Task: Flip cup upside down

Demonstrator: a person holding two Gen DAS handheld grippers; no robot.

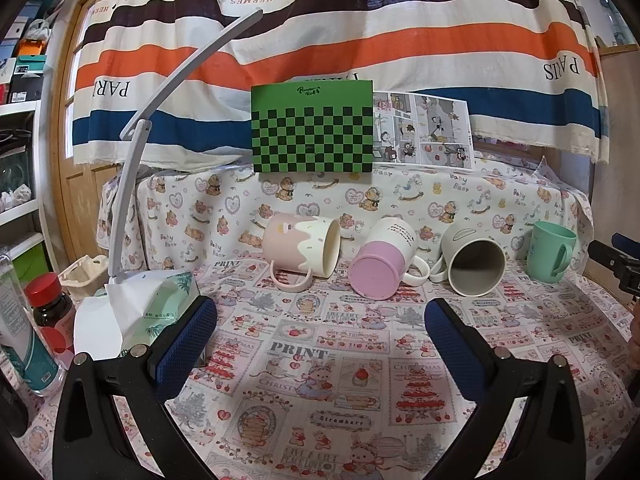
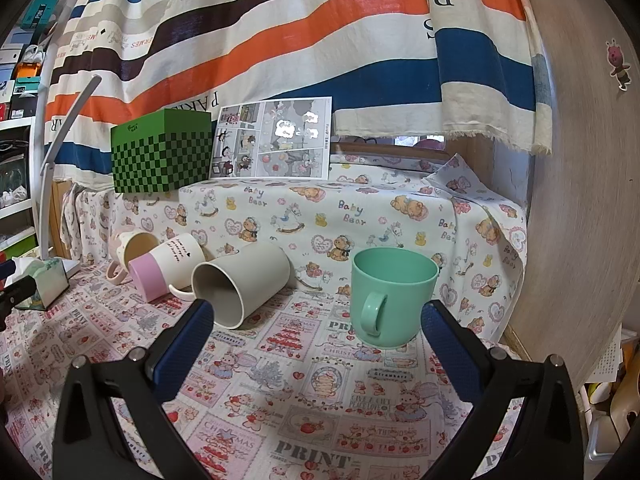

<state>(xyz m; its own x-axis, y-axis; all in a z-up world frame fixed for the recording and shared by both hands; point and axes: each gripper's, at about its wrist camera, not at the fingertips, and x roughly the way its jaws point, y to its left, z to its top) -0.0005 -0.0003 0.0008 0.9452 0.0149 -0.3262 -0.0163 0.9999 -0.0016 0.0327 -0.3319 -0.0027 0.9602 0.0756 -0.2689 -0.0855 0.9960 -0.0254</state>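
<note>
Upright at 12 o'clock of the right gripper (image 2: 316, 312), just ahead and slightly right of center: green cup (image 2: 394, 296), handle facing the camera, resting on the desk (image 2: 280, 392). Right gripper spread wide and empty; left gripper (image 1: 320, 320) likewise released, holding nothing, aimed toward three mugs lying on their sides. Probably best to close across the cup wall clear of the handle, lift, roll the wrist half a turn, set the rim flat. Readable: "PRINT", "CHRISTMAS", "Strawbere" on the desk cloth; "Baby Bear" on the rear cloth (image 2: 360, 208); "HERMES", "PARIS" on the striped curtain (image 2: 280, 40), inverted.
</note>
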